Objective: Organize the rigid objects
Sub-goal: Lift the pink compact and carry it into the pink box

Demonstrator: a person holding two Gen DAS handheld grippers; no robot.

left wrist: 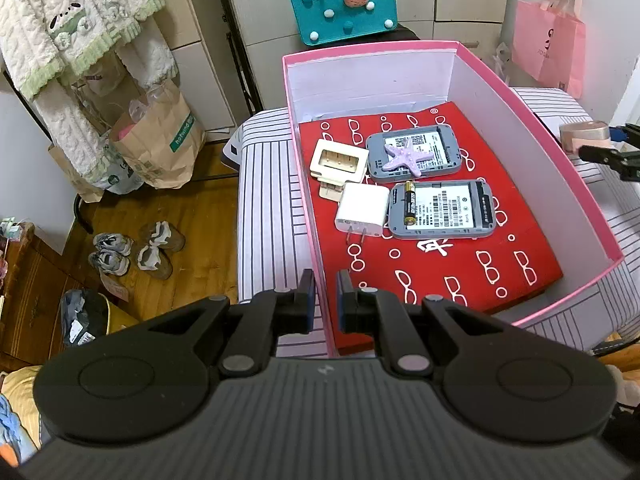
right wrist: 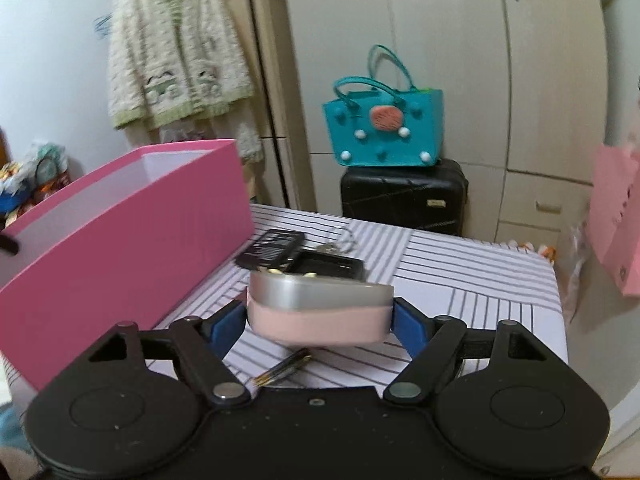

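The right tongs pinch a pink-and-silver case by its ends, lifted above the striped counter, just right of the pink box. Ahead of it lie a black tray, a dark flat case and a key ring — a pen lies beneath. The left tongs are pressed together on the box's near wall. Inside, on a red cloth: two grey devices, a purple starfish, an AA battery, a white charger — and a cream holder.
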